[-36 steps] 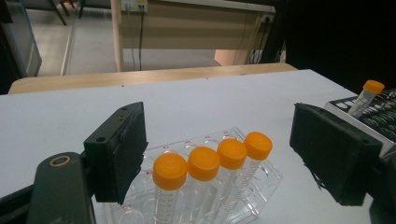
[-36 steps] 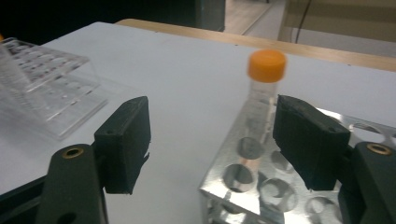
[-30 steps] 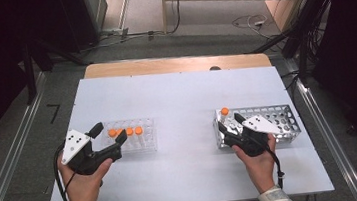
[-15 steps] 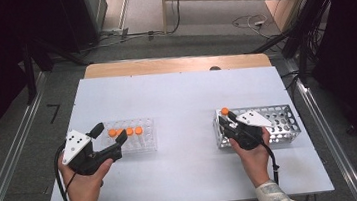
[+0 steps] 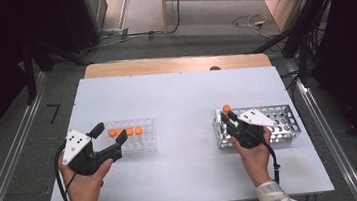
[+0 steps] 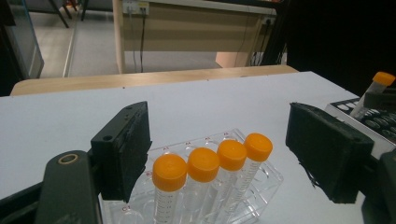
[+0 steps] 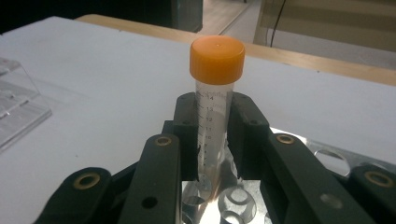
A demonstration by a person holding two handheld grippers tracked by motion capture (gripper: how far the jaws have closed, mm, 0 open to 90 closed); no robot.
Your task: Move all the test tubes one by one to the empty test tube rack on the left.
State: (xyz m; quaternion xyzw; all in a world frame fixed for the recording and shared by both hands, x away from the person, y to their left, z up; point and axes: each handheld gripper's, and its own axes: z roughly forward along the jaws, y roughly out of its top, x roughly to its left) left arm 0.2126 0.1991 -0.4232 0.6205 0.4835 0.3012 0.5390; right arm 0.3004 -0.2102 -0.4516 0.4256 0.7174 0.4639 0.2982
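Right gripper view: the right gripper (image 7: 212, 140) has just been closing and now clamps the orange-capped tube (image 7: 215, 93), upright at the metal rack's (image 5: 289, 119) 9 o'clock end. I'd lift it straight up, so its tip clears the hole. The left gripper (image 6: 219, 154), jaws apart, straddles four capped tubes (image 6: 212, 161) in the clear rack (image 5: 148, 139), well apart at 9 o'clock.

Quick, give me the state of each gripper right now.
Left gripper: open, jaws either side of the orange-capped tubes, not pressing them.
Right gripper: just closed on a single tube over the metal rack.
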